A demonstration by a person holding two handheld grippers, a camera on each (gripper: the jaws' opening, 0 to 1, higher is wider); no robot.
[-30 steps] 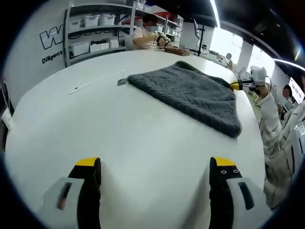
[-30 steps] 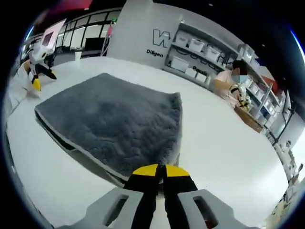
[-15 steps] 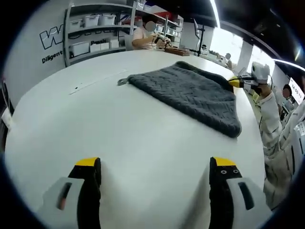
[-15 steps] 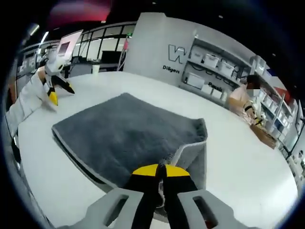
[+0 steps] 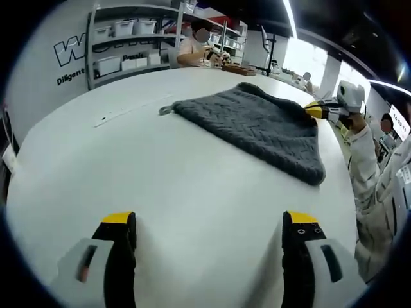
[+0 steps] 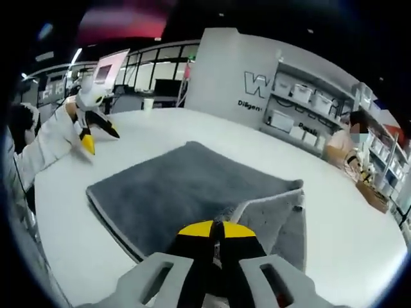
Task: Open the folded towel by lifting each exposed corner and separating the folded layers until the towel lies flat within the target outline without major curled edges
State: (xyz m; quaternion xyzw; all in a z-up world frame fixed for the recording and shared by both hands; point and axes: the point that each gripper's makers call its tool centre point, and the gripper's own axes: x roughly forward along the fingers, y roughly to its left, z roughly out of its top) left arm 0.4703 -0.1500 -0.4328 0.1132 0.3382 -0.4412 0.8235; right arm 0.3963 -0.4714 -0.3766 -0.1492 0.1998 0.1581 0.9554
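Note:
A dark grey folded towel (image 5: 257, 125) lies on the white round table (image 5: 160, 179), well ahead of my left gripper (image 5: 210, 221). That gripper hovers low over bare table, its yellow-tipped jaws wide open and holding nothing. My right gripper (image 6: 215, 229) is shut on a near corner of the towel (image 6: 186, 192). The top layer is raised there, and its paler underside (image 6: 270, 215) shows as a lifted flap. In the left gripper view the right gripper (image 5: 319, 109) comes in at the towel's far right corner. In the right gripper view the left gripper (image 6: 96, 136) is at the far left.
A small grey tab (image 5: 166, 110) lies by the towel's left corner, next to a faint line (image 5: 128, 110) on the table. Shelves with white bins (image 5: 128, 45) stand behind. A person (image 5: 199, 51) sits at the far edge. A white sleeve (image 5: 372, 173) hangs at the table's right.
My right gripper has risen with the towel corner, peeling the top layer up so that its pale underside shows. The left gripper has stayed where it was.

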